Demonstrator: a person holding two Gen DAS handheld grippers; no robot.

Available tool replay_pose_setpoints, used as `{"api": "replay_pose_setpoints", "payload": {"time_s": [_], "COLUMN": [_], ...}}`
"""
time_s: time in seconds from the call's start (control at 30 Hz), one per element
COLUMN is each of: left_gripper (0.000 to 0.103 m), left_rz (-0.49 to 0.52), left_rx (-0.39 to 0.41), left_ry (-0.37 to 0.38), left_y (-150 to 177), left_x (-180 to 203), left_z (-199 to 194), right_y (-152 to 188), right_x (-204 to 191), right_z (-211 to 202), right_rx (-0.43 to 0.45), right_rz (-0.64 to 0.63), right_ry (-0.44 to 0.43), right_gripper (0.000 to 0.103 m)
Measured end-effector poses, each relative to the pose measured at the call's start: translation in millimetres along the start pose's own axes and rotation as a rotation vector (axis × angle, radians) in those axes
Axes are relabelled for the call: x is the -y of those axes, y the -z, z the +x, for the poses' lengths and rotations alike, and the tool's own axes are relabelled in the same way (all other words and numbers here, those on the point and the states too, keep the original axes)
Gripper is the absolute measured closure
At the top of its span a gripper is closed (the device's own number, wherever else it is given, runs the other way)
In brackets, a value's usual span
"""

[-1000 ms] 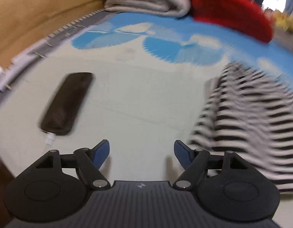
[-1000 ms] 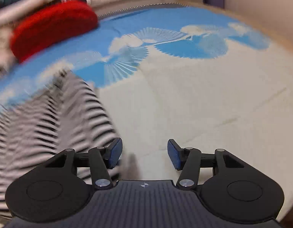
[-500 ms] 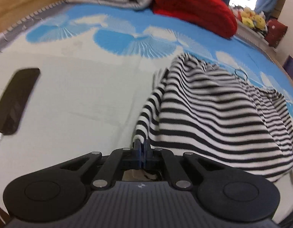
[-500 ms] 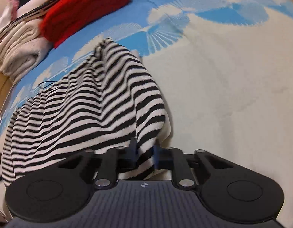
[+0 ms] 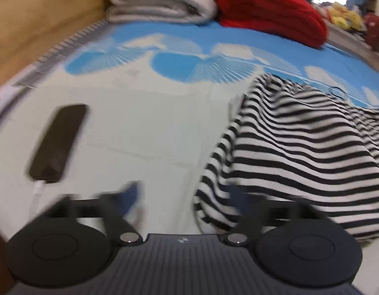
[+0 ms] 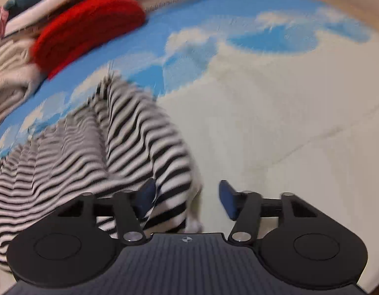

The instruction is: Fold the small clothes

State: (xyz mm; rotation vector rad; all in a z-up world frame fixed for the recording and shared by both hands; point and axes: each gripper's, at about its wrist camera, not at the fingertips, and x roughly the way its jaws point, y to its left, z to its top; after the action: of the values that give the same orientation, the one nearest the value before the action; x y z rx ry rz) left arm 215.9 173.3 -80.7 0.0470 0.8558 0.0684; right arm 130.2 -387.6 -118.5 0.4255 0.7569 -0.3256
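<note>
A bed (image 5: 145,123) with a blue-and-cream cover carries a striped garment (image 5: 300,152). The left hand-held gripper (image 5: 183,196) and right hand-held gripper (image 6: 187,196) both stand spread wide, gripping nothing.

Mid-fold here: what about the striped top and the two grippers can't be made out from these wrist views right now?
- Striped top: its right part is cut by the left wrist view's edge; the near hem is hidden behind the left gripper.
- Right wrist view: motion blur smears the stripes, so fold lines are unreadable.
- Right gripper: whether its pad touches the fabric is unclear.
</note>
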Motion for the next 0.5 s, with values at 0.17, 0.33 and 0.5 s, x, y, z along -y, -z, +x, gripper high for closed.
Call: {"api": "replay_pose_setpoints", "payload": {"time_s": [0.17, 0.33, 0.5], "left_gripper": [0.0, 0.0, 0.0], "left_rz": [-0.014, -0.047, -0.025], "left_rx": [0.123, 0.109, 0.092], "left_ry": [-0.033, -0.034, -0.025], "left_y": [18.0, 44.9, 55.6], "left_x": [18.3, 31.5, 39.5], "left_z": [-44.8, -66.6, -70.1], "right_y": [31.0, 74.7, 95.6], "right_x": [-17.3, -35.1, -53.6], "right_z": [-55.7, -79.4, -87.4], "right_rx": [0.14, 0.12, 0.099], "right_rz": [-0.088, -0.156, -0.22], "right_ry": [-0.003, -0.014, -0.005], "right_gripper": [0.029, 0.029, 0.029]}}
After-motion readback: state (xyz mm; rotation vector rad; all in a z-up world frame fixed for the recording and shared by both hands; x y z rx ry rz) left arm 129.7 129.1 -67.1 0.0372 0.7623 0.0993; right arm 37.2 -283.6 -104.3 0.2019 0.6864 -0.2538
